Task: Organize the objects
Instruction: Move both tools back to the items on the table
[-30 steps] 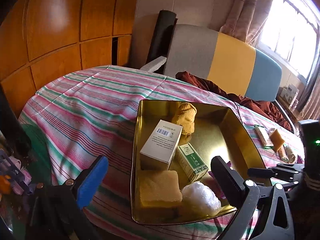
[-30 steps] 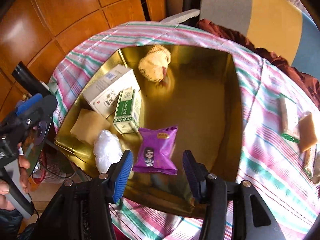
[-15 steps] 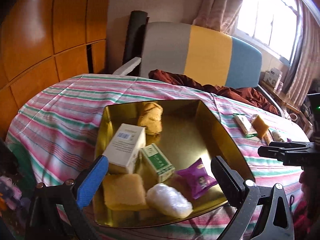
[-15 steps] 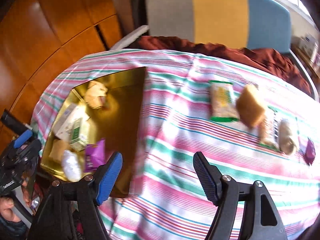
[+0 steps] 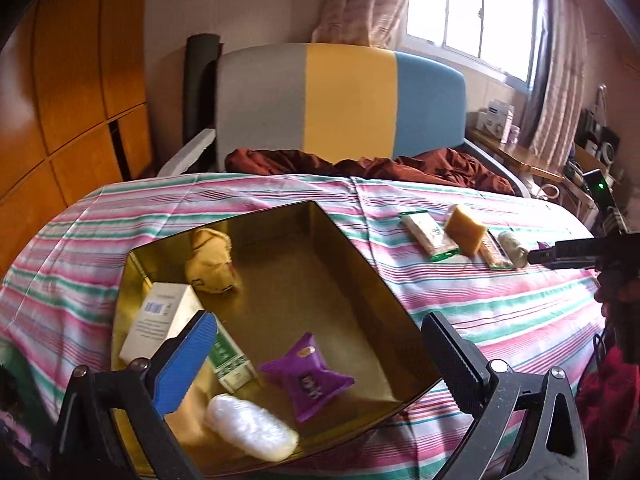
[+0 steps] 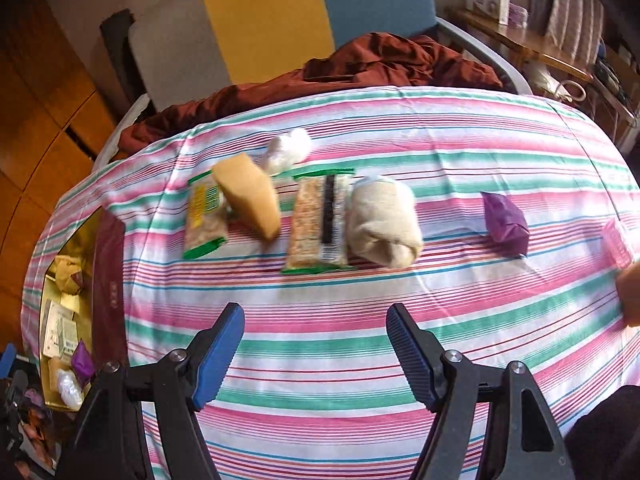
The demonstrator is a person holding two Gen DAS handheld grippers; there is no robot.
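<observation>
Gold tin [image 5: 360, 264] sat center-left in the left wrist view, on the striped cloth [image 5: 500, 304]. Inside it: purple packet [image 5: 308, 376] near the lower middle, white wrapped lump [image 5: 250, 432] at the bottom edge, green-and-white box [image 5: 230, 364] and bigger white box [image 5: 160, 320] at left, partly behind the blue pad, and a tan pouch [image 5: 210, 260] toward the tin's far corner.

Left gripper [image 5: 316, 360] hovered over the tin's near side, fingers spread wide, nothing btwn them.

In the right wrist view the tin [image 6: 68, 308] showed only at the far left edge. Still out on the cloth [image 6: 360, 340], in a row across mid-frame: green-edged snack pack [image 6: 202, 216], tan block [image 6: 250, 196] leaning partly on it, white crinkly wrap [image 6: 288, 150] just behind, a second grain snack pack [image 6: 318, 224], a cream rolled bundle [image 6: 384, 224] touching that pack's right side, then well apart to the right a purple packet [image 6: 506, 224] and a pink item [image 6: 618, 244] at the frame's right edge, blurred.

Right gripper [image 6: 316, 356] was at lower center, above bare cloth, fingers spread, holding nothing. Rumpled maroon fabric [image 6: 380, 64] and a grey-yellow-blue headboard [image 5: 340, 100] lay beyond the cloth at top.
</observation>
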